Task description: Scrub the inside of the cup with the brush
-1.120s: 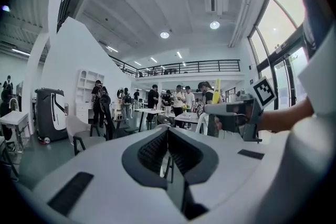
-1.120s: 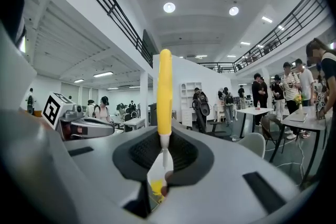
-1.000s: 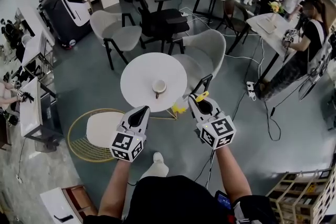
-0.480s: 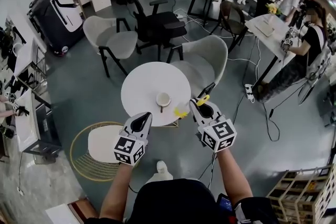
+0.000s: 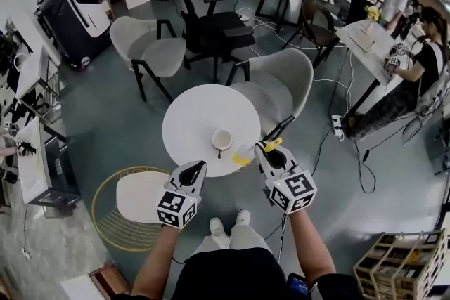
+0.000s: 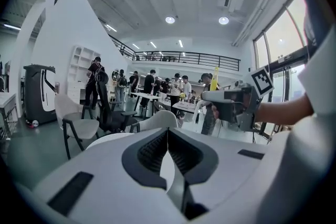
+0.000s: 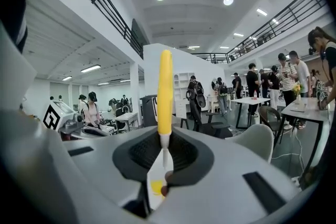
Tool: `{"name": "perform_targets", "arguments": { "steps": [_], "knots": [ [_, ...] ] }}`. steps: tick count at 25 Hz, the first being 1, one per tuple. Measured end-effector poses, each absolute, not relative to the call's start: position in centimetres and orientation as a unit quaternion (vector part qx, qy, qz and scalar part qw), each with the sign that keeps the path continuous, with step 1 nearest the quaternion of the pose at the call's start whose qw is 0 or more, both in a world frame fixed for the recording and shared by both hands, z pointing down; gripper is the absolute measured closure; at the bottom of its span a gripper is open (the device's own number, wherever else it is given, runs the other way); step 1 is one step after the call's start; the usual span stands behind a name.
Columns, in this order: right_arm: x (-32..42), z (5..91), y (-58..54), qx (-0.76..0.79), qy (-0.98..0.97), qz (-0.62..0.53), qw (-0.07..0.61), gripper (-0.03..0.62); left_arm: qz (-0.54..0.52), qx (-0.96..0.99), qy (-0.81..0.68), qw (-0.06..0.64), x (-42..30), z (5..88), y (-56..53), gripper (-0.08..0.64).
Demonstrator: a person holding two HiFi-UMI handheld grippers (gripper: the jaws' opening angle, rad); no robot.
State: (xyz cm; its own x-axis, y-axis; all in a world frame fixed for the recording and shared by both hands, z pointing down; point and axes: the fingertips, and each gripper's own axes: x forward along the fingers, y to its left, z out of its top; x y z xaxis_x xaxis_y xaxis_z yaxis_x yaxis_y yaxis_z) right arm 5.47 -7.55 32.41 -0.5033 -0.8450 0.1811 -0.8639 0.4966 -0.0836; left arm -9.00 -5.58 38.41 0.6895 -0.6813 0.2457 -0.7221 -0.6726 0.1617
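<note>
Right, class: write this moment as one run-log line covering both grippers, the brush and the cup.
left gripper: shut, empty | right gripper: shut on brush | cup: upright on table, untouched | scrubbing: not started

right tongs: closed on thin white stem of brush | handle: yellow, upright, rising clear above the pads | gap below: yellow patch on white surface | right side: pale grey chair, people standing beyond
</note>
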Motion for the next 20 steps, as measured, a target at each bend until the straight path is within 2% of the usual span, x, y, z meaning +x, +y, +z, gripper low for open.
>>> {"name": "perform_targets", "arguments": {
  "steps": [20],
  "knots": [
    [7.4, 37.0, -13.6, 0.466, -0.877, 0.103, 0.06, 0.545, 0.091, 0.893, -0.415, 0.149, -6.4, 43.7, -10.9, 0.543]
  ]
}}
